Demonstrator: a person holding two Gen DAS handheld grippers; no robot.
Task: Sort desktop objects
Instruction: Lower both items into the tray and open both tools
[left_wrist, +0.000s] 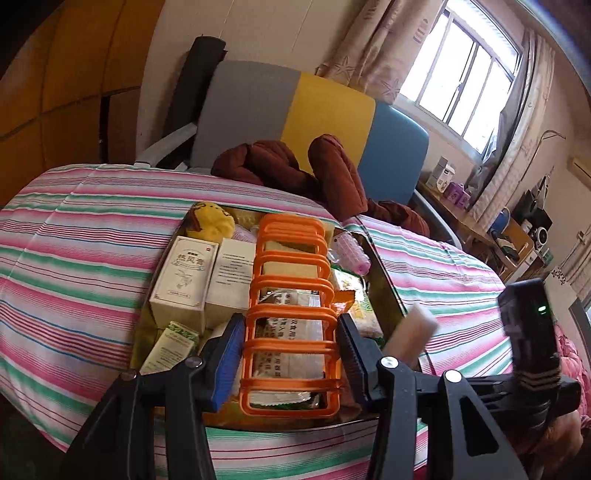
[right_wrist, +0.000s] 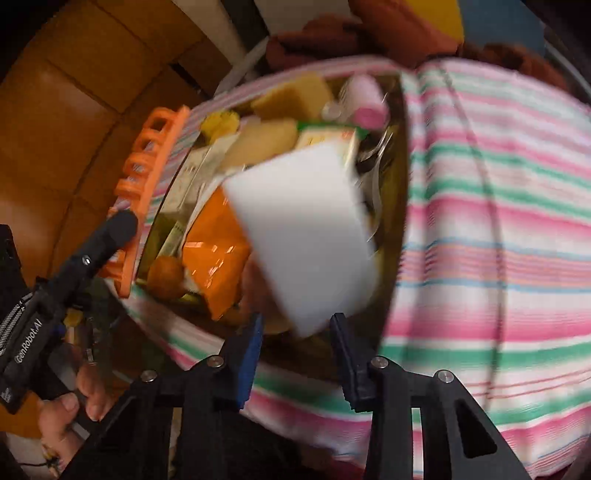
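The left gripper (left_wrist: 291, 354) has its fingers (left_wrist: 227, 354) pinching the near end of an orange plastic rack (left_wrist: 291, 295), a ladder of arched dividers, gripped across its width and held over a tray (left_wrist: 388, 291) crowded with boxes, packets and sponges. The tray sits on a surface covered with a pink, green and white striped cloth (left_wrist: 74, 258); whether that is a counter or a bed I cannot tell. From the right wrist view the rack (right_wrist: 147, 177) appears tilted up beside the tray's left edge. The right gripper (right_wrist: 295, 343) carries a white sponge block (right_wrist: 299, 236) above the tray; its lower corner sits between the fingers (right_wrist: 251, 347), but motion blur hides the contact, so I cannot say for sure that the pads are pressing on it. The sponge looks very light and soft: it will squash under pressure and could swing or slip when held by one corner, so a hold deeper across its flat faces would be steadier. The rack looks stiff, light and fairly smooth; its thin bars may flex, so gripping the two long side rails, as now, seems the sound choice. A yellow plush toy (left_wrist: 212, 219) and a pink hair roller (left_wrist: 354, 254) lie at the far end of the tray.
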